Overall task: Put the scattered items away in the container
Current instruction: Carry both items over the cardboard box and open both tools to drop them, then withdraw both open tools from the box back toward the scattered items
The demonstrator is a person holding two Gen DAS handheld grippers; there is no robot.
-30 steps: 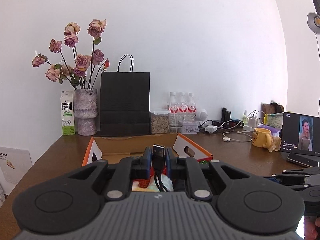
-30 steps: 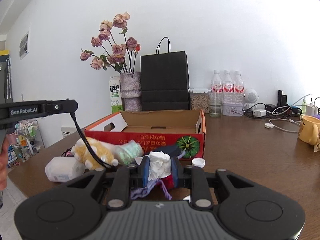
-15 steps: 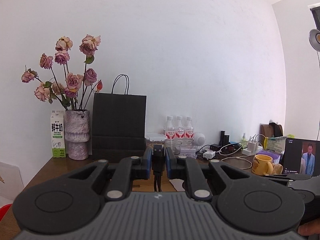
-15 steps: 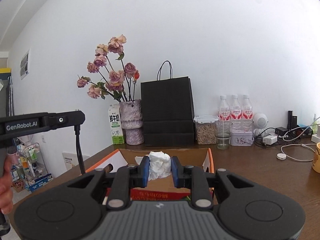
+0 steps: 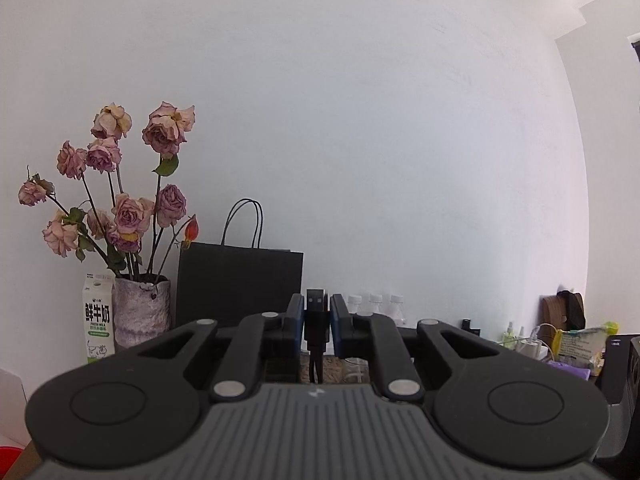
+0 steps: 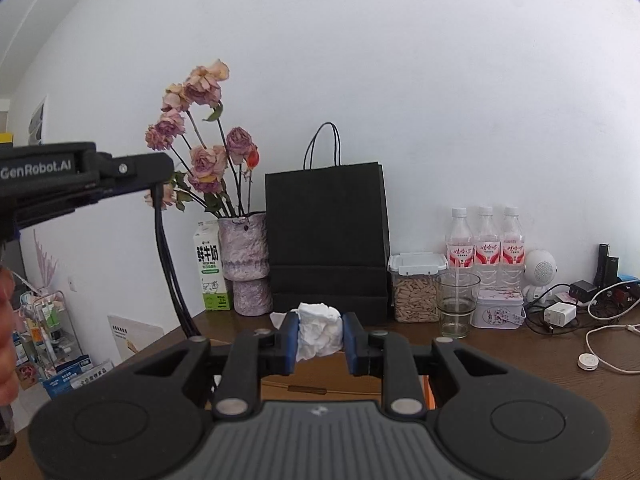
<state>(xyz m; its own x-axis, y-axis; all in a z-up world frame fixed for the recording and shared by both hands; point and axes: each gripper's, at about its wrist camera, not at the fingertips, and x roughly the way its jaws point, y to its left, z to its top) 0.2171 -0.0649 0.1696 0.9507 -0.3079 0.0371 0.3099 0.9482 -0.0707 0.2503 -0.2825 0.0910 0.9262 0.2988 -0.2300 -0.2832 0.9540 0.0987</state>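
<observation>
My left gripper (image 5: pixel 315 314) is shut on a black USB cable (image 5: pixel 315 312), its plug sticking up between the blue pads. In the right wrist view the same left gripper (image 6: pixel 158 176) shows at upper left, with the cable (image 6: pixel 170 276) hanging down in black strands. A crumpled white tissue (image 6: pixel 319 330) is clamped in my right gripper (image 6: pixel 319 334), which is shut on it. Just under the right fingers I see a strip of the cardboard box (image 6: pixel 320 386), with its orange rim at the right; most of it is hidden by the gripper body.
Along the wall stand a vase of dried roses (image 6: pixel 244 260), a milk carton (image 6: pixel 212 266), a black paper bag (image 6: pixel 326 236), a snack jar (image 6: pixel 416 286), a glass (image 6: pixel 457 304), three bottles (image 6: pixel 485 246) and tangled chargers and cables (image 6: pixel 580 304). A hand (image 6: pixel 6 340) shows at far left.
Both grippers rose and moved forward with their loads. The box and the scattered items on the table dropped below the views; the left view now shows mostly wall.
</observation>
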